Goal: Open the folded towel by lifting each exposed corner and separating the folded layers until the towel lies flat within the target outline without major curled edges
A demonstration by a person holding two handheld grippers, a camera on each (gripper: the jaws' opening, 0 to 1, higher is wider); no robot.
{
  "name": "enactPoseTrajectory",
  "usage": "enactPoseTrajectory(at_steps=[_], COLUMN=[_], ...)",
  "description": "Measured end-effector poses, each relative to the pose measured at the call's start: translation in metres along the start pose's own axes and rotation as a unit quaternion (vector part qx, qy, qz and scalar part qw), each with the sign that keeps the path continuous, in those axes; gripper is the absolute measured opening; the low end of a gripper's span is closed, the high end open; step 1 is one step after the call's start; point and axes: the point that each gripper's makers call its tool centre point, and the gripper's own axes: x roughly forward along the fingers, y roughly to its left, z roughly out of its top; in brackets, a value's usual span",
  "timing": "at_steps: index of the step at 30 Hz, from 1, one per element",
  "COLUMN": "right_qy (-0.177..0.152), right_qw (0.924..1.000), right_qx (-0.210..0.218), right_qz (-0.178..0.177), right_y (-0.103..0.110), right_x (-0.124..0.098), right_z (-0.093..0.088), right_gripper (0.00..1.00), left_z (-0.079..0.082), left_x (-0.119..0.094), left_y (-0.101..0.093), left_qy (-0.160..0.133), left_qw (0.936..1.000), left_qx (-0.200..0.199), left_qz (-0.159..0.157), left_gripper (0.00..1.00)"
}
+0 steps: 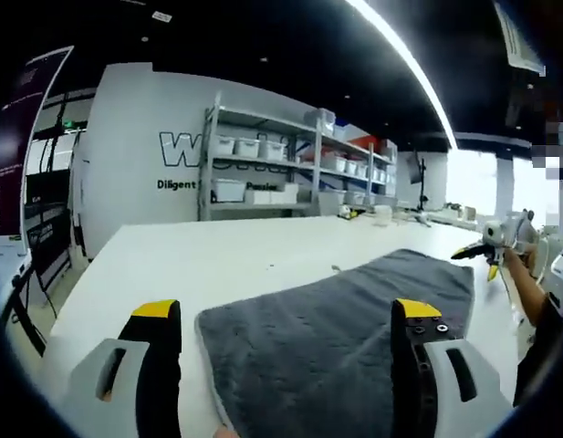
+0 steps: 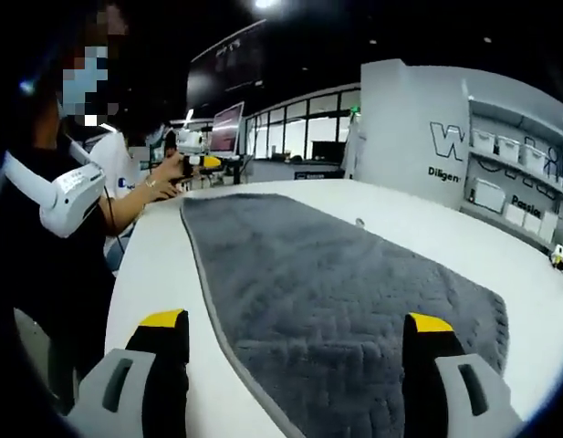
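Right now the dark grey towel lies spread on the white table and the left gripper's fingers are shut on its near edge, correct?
Not quite. The dark grey towel does lie spread on the white table, but the left gripper is open: in the left gripper view its yellow-tipped fingers stand wide apart, on either side of the towel's near end, gripping nothing.

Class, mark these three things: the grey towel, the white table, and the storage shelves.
towel point(image 1: 327, 338), left gripper view, middle of its grey pile.
table point(image 1: 199, 260), left gripper view, bare top beyond the towel.
shelves point(image 1: 263, 164), left gripper view, middle shelf with bins.
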Motion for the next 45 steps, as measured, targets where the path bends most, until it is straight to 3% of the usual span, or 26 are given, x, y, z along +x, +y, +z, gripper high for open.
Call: enactPoseTrajectory(at_steps=[5, 11, 14, 19, 24, 27, 35, 38, 41, 45], right_qy=[-0.006, -0.015, -0.016, -0.014, -0.012, -0.014, -0.007, -0.009, -0.006, -0.007], right_qw=[0.9999, 0.9998, 0.9997, 0.9997, 0.9998, 0.9997, 0.9998, 0.9998, 0.9998, 0.9998], right_qx=[0.008, 0.008, 0.005, 0.003, 0.002, 0.002, -0.001, 0.000, -0.002, 0.001], right_qz=[-0.008, -0.014, -0.016, -0.017, -0.018, -0.018, -0.020, -0.020, -0.018, -0.016], right_y=[-0.006, -0.005, -0.005, -0.004, -0.003, -0.001, -0.001, -0.001, 0.000, 0.001], right_x=[-0.002, -0.004, -0.005, -0.007, -0.007, -0.007, -0.009, -0.009, -0.007, -0.006], right_z=[-0.003, 0.000, 0.000, -0.002, -0.004, -0.003, -0.005, -0.004, -0.004, -0.004], right_gripper=[0.99, 0.99, 0.99, 0.99, 0.99, 0.99, 0.99, 0.99, 0.99, 0.99], left_z=[-0.006, -0.019, -0.020, -0.033, -0.050, -0.057, -0.079, -0.084, -0.091, -0.090], left_x=[0.026, 0.048, 0.057, 0.073, 0.089, 0.096, 0.103, 0.103, 0.103, 0.103], left_y=[0.017, 0.060, 0.073, 0.083, 0.084, 0.084, 0.094, 0.102, 0.101, 0.104], left_qy=[0.016, 0.041, 0.035, 0.055, 0.085, 0.093, 0.139, 0.145, 0.149, 0.147], left_qw=[0.9997, 0.9932, 0.9915, 0.9913, 0.9887, 0.9879, 0.9809, 0.9781, 0.9793, 0.9782], left_qx=[0.001, 0.018, 0.020, 0.004, 0.022, 0.029, 0.042, 0.048, 0.037, 0.049], left_qz=[0.019, 0.107, 0.124, 0.120, 0.122, 0.120, 0.130, 0.142, 0.132, 0.139], left_gripper=[0.88, 0.75, 0.67, 0.40, 0.38, 0.31, 0.21, 0.20, 0.17, 0.10])
